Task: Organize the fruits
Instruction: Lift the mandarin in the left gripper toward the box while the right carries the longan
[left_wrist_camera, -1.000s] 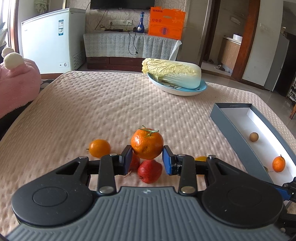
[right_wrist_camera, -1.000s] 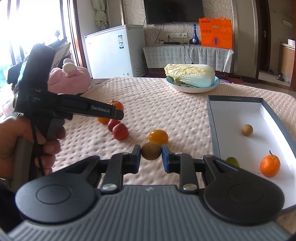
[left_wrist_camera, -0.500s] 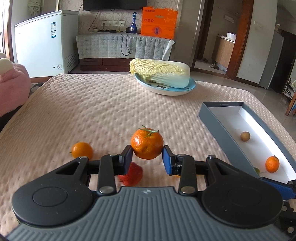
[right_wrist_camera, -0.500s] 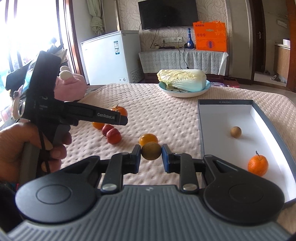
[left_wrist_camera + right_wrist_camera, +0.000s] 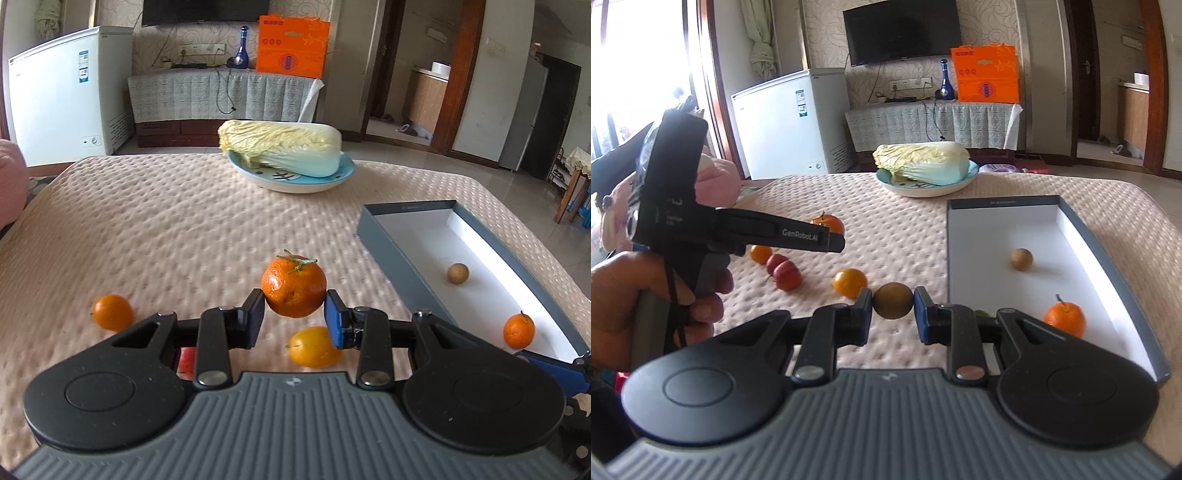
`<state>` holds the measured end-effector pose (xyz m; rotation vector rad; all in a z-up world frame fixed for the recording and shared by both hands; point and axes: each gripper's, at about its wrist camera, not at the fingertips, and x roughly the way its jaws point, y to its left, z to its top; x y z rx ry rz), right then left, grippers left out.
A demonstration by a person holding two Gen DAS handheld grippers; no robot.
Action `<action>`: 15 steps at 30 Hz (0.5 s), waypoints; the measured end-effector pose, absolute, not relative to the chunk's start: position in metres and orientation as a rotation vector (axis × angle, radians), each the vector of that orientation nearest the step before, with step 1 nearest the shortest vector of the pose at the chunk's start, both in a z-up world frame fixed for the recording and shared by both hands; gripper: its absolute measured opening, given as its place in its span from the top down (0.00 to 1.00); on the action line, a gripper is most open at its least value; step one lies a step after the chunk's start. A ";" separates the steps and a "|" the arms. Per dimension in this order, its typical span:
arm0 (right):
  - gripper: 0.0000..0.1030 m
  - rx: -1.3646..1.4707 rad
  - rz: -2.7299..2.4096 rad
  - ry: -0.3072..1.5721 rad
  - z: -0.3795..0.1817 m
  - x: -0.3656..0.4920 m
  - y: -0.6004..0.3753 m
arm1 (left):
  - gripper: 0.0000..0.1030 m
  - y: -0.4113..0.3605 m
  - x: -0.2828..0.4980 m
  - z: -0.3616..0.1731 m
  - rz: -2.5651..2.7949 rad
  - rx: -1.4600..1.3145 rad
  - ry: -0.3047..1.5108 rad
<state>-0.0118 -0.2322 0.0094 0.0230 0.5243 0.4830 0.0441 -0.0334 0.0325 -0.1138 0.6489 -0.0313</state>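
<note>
My left gripper (image 5: 294,317) is shut on a stemmed tangerine (image 5: 293,286), held above the quilted table. My right gripper (image 5: 892,308) is shut on a small brown round fruit (image 5: 892,300). From the right wrist view the left gripper (image 5: 834,236) shows at the left, gripped by a hand (image 5: 646,291), its tangerine (image 5: 829,223) peeking past the finger. On the cloth lie a small orange (image 5: 112,312), a yellow-orange fruit (image 5: 314,347) and two red fruits (image 5: 785,273). The grey box (image 5: 1004,202) to the right holds a brown fruit (image 5: 1021,259) and a tangerine (image 5: 1064,319).
A napa cabbage (image 5: 280,146) lies on a blue-rimmed plate (image 5: 332,181) at the far side of the table. A pink plush toy (image 5: 716,184) sits at the left edge. A white freezer (image 5: 62,92) and a covered cabinet (image 5: 221,96) stand behind the table.
Both grippers have drifted to the right toward the grey box, each still carrying its fruit. The loose fruits on the cloth have slid leftward in both views.
</note>
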 end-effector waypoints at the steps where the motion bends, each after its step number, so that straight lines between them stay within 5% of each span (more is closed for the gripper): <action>1: 0.73 0.025 0.478 0.524 0.009 -0.012 -0.235 | 0.61 -0.036 0.045 0.032 -0.035 -0.113 0.648; 15: 0.73 0.063 0.381 0.532 0.006 -0.006 -0.272 | 0.61 -0.069 0.060 0.034 -0.092 -0.120 0.637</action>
